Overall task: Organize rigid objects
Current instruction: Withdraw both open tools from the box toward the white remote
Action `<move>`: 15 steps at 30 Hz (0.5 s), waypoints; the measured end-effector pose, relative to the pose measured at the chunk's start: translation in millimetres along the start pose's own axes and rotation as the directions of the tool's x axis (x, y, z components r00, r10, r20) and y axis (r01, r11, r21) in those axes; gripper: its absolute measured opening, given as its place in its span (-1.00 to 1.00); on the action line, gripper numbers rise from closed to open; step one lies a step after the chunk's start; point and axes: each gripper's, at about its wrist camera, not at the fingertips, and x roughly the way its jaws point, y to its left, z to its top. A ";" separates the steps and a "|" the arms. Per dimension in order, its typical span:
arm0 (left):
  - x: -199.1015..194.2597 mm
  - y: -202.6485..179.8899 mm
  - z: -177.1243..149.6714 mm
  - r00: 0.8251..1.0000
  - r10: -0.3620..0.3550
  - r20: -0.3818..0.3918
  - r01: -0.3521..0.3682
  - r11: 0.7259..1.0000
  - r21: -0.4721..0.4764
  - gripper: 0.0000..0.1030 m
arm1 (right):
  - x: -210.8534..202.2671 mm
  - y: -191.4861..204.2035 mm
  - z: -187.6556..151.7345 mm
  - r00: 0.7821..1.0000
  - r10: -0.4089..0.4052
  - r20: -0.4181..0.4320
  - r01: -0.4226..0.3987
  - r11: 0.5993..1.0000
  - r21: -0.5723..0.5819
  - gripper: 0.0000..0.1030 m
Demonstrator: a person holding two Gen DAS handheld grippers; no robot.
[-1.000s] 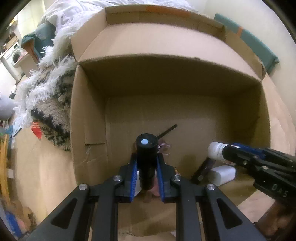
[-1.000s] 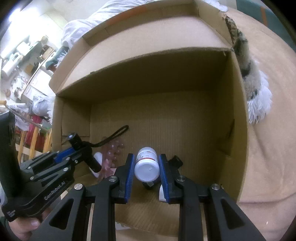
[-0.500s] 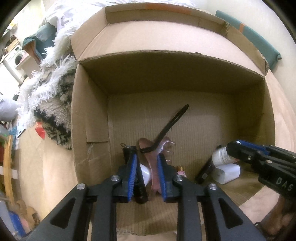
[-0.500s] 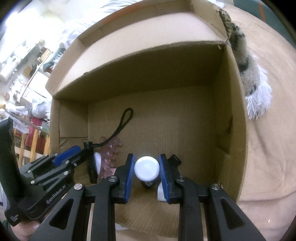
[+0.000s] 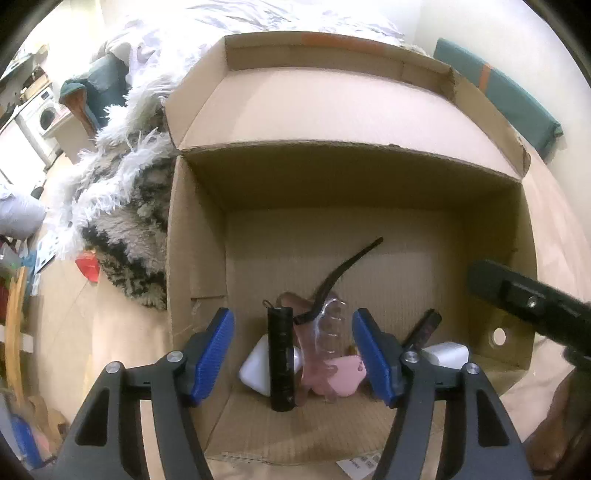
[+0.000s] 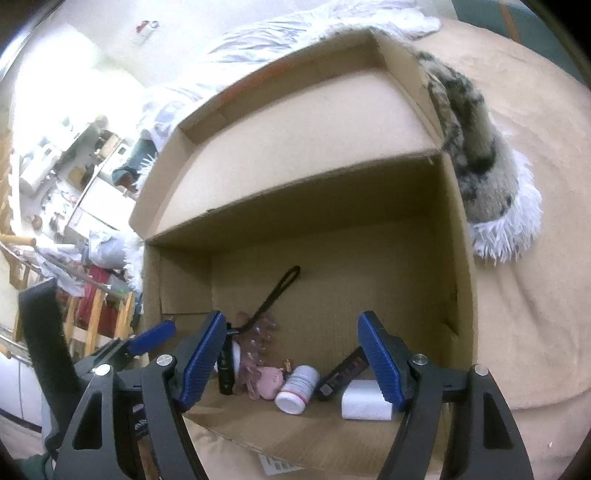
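An open cardboard box [image 5: 195, 266] [image 6: 458, 266] lies on a tan cover. Inside, a black flashlight [image 5: 281, 360] [image 6: 225, 371] with a wrist strap [image 5: 343, 273] lies beside a white block [image 5: 255, 369] and pink clear hair clips [image 5: 332, 347] [image 6: 258, 362]. A white pill bottle [image 6: 297, 386] lies on its side next to a dark flat stick [image 6: 343, 373] [image 5: 424, 328] and a white charger [image 6: 365, 400] [image 5: 445, 352]. My left gripper [image 5: 293, 356] is open and empty above the flashlight. My right gripper [image 6: 291, 363] is open and empty above the bottle.
A shaggy white and black rug [image 5: 122, 206] [image 6: 476, 155] lies against the box's side. White bedding [image 5: 229, 22] is behind the box. A paper label [image 5: 362, 461] lies on the cover in front of the box. Cluttered shelves [image 6: 48, 177] stand far left.
Both grippers have opened and pulled back. The flashlight left my left gripper and now lies in the box. The pill bottle left my right gripper and lies on its side.
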 end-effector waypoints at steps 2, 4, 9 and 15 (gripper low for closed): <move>0.0 0.5 0.2 1.000 -0.001 -0.001 0.001 1.000 -0.005 0.24 | 2.5 -2.9 -0.9 1.000 0.003 -0.013 -0.003 1.000 0.012 0.51; 0.4 1.8 0.4 1.000 0.002 -0.004 -0.002 1.000 -0.008 0.24 | 3.6 -1.6 -2.6 1.000 0.002 -0.018 -0.002 1.000 0.010 0.51; -0.4 3.2 0.5 1.000 0.012 0.000 -0.012 1.000 -0.010 0.24 | 2.7 0.3 -3.0 1.000 -0.006 -0.017 0.006 1.000 0.001 0.51; -16.3 4.4 2.4 0.999 0.009 0.030 -0.008 0.999 -0.036 0.24 | -5.8 1.5 -3.0 1.000 -0.003 0.007 0.003 1.000 0.002 0.51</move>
